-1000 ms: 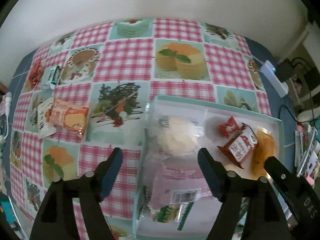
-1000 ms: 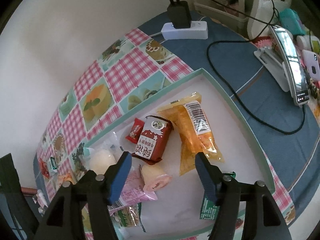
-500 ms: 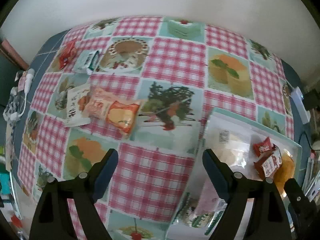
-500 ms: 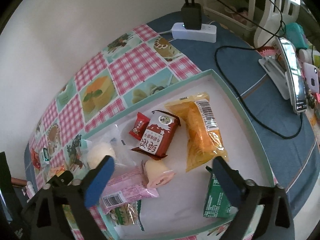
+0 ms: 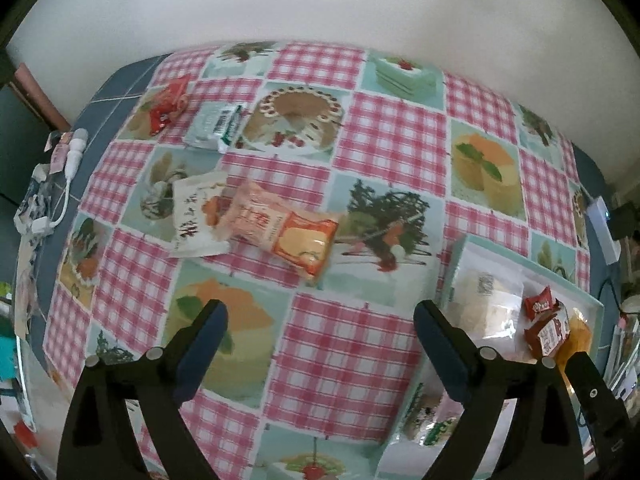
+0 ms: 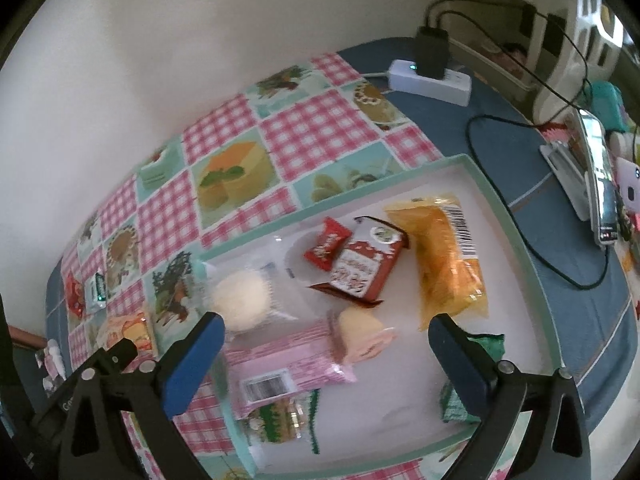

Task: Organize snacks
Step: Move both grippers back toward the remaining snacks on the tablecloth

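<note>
Two tools: left tool [image 5: 320,344] and right tool [image 6: 326,354], both with jaws wide apart, nothing between the pads; the left's jaws have just been opening.
Writing: large characters on the white packet [image 5: 196,216], unreadable; barcode on the pink pack [image 6: 280,372]; red box [image 6: 360,268] print blurred.
Hard to see: green packet [image 6: 468,372] partly behind the right tool's finger.
Tray [image 6: 516,240]: holds the pink pack, red box, orange bag [image 6: 448,264], below the right tool.
Desk [image 5: 380,144]: orange-pink packet [image 5: 280,232] beyond the left tool, overlapping the white packet.

Print on wrappers [image 5: 256,222], seemingly illegible
</note>
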A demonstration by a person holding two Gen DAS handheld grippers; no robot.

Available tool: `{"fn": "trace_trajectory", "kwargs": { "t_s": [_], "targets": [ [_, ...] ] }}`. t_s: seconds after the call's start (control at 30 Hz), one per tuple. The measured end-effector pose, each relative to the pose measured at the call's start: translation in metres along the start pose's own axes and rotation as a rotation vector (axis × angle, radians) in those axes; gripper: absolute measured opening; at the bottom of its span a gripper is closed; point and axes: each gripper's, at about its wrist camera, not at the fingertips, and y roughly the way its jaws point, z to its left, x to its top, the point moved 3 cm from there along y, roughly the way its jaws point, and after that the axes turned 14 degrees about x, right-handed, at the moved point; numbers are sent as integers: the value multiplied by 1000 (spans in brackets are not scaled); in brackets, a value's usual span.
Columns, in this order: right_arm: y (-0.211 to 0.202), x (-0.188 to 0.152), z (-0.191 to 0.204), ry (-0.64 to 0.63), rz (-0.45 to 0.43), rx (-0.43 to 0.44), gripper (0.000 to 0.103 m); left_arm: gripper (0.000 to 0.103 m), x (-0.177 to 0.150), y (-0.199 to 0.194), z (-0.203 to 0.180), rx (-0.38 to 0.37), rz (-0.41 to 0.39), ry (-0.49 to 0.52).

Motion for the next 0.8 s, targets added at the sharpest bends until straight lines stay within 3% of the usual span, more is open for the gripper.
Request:
{"fn": "trace_trajectory", "kwargs": {
  "t_s": [0.3,0.8],
  "targets": [
    [13,-14,41,-61,33,13,103,94,6,14,52,31,11,-46],
    [35,-49,113,-191,93,52,103,94,18,50,160,128,67,-264]
  ]
}}
